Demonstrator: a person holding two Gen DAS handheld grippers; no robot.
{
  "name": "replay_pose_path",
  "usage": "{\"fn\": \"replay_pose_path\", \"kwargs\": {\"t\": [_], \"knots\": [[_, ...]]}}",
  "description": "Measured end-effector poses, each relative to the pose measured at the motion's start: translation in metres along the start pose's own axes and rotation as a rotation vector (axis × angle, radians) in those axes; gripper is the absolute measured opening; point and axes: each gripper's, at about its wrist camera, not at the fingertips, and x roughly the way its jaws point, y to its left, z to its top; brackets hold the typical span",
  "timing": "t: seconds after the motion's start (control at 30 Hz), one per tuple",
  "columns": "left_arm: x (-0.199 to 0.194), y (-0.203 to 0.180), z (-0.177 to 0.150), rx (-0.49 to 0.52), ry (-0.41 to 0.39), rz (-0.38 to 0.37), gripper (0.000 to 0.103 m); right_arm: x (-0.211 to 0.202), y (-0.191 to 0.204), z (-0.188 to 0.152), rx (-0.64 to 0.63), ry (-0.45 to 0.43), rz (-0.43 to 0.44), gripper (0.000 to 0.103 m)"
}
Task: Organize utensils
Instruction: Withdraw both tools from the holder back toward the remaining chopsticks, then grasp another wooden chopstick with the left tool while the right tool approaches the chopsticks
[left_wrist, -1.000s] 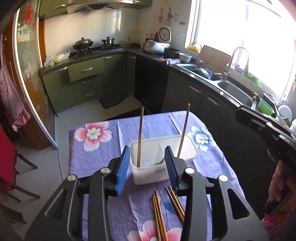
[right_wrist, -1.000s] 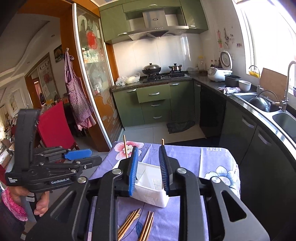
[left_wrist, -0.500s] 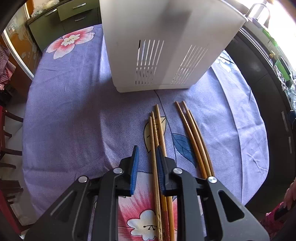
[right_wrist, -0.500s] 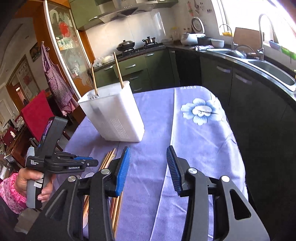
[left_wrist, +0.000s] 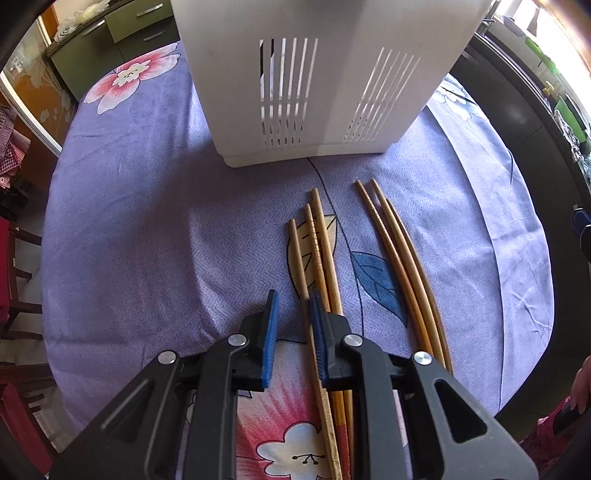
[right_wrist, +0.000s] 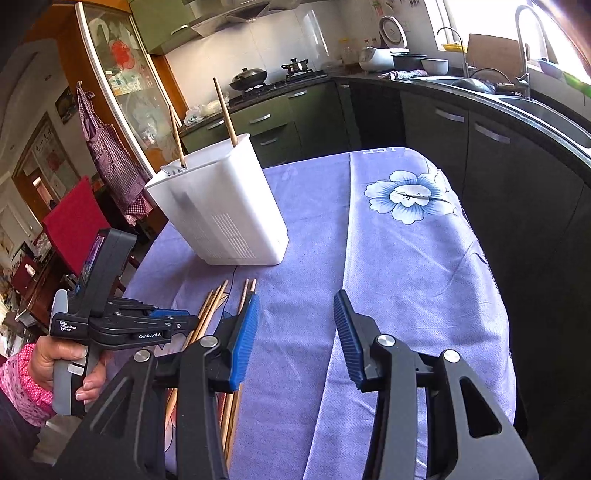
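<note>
The step in hand looks like the pick-up of another chopstick. The left gripper (left_wrist: 291, 325) sits low over the purple floral tablecloth on the table (left_wrist: 147, 221), its blue-padded fingers (left_wrist: 271, 321) narrowed to a small gap. The leftmost brown wooden chopstick (left_wrist: 298, 258) of the near bundle runs just along the inner face of the right-hand pad; whether it lies between the pads or under that pad cannot be told, and nothing is clamped yet.

Six loose chopsticks lie on the cloth in two groups: the left bundle of three wooden chopsticks (left_wrist: 321, 251) at 12 o'clock from the left gripper, and the right bundle of three lighter bamboo chopsticks (left_wrist: 399, 254) at about 1 o'clock, apart from the first. The white slotted plastic utensil holder (right_wrist: 221, 206) stands upright beyond their tips, also at 12 o'clock, with two chopsticks (right_wrist: 225, 110) already upright in it.

The right gripper (right_wrist: 295, 332) hovers over bare cloth at 3 o'clock of the bundles, fingers spread wide and holding nothing.

The next move probably calls for a small shift toward 3 o'clock so one stick sits squarely between the pads, then closing, lifting, tilting it upright and dropping it into the holder.
</note>
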Motion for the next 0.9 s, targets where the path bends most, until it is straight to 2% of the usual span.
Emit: {"fn": "replay_pose_path", "kwargs": {"t": [0.13,0.3,0.37,0.5,0.63,0.9], "knots": [[0.004,-0.007,-0.001,0.015,-0.005,0.037,0.007,0.014,0.011,-0.001,-0.028,0.036,-0.007,0.042],[0.001,-0.002,-0.002,0.002,-0.017,0.025,0.005,0.054,0.03,-0.004,-0.1,0.138,-0.021,0.042],[-0.008,0.004,-0.004,0.001,-0.051,0.03,0.005,0.074,0.036,-0.005,-0.122,0.182,-0.031,0.042],[-0.03,0.01,-0.011,0.003,-0.12,0.032,0.005,0.109,0.044,-0.01,-0.155,0.256,-0.04,0.034],[-0.048,0.019,-0.015,0.017,-0.172,0.042,0.005,0.127,0.049,-0.014,-0.168,0.289,-0.056,0.034],[-0.048,0.024,-0.02,0.014,-0.171,0.008,0.005,0.137,0.065,-0.018,-0.233,0.308,-0.117,0.034]]}}
